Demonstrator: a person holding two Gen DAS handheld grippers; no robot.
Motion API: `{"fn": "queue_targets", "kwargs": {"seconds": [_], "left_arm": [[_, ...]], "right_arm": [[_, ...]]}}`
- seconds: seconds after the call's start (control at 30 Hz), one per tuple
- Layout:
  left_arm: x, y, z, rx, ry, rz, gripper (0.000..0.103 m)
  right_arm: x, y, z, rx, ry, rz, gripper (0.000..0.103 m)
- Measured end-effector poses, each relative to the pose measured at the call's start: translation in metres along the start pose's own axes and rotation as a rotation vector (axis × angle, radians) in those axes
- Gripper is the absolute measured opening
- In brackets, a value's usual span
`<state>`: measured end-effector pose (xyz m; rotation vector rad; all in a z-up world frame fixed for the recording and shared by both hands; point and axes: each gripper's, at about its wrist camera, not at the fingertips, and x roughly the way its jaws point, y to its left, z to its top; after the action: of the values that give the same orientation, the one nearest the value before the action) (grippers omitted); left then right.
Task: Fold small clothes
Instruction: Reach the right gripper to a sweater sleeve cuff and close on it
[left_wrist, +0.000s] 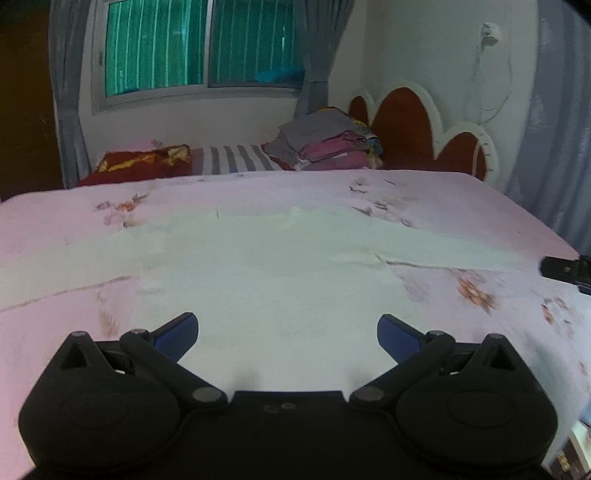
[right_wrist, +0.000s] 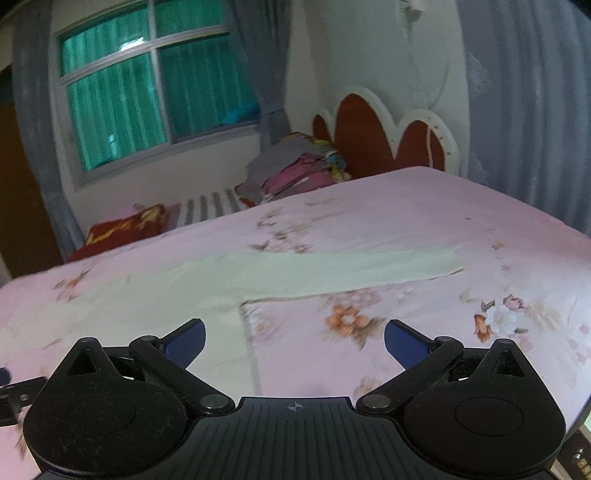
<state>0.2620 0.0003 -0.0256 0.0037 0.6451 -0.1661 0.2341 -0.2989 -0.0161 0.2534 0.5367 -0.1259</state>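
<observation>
Left wrist view: a pale, soft-looking shirt (left_wrist: 266, 266) is lying spread flat on the pink flowered bedsheet (left_wrist: 480, 206), sleeves stretched out to both sides. The left gripper (left_wrist: 288, 332) is being held above its lower body, its blue-padded black fingers wide apart and empty. The right gripper (right_wrist: 294, 341) is likewise being held spread, over bare sheet beside the shirt's side edge.
</observation>
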Motion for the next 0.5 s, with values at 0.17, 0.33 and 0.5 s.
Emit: {"fn": "queue_targets", "kwargs": {"seconds": [0.17,0.33,0.5], "left_arm": [[0.050,-0.018,0.027,-0.041,0.020,0.044,0.103],[0.102,-0.056,0.049,-0.002,0.055,0.088,0.103],[0.135,-0.081,0.059,-0.005,0.104,0.122,0.103]], "right_arm": [[0.058,-0.057,0.025,0.059,0.007,-0.034,0.100],[0.120,-0.128,0.049,0.165,0.062,-0.077,0.067],[0.174,-0.193,0.055,0.265,0.109,-0.105,0.036]]}}
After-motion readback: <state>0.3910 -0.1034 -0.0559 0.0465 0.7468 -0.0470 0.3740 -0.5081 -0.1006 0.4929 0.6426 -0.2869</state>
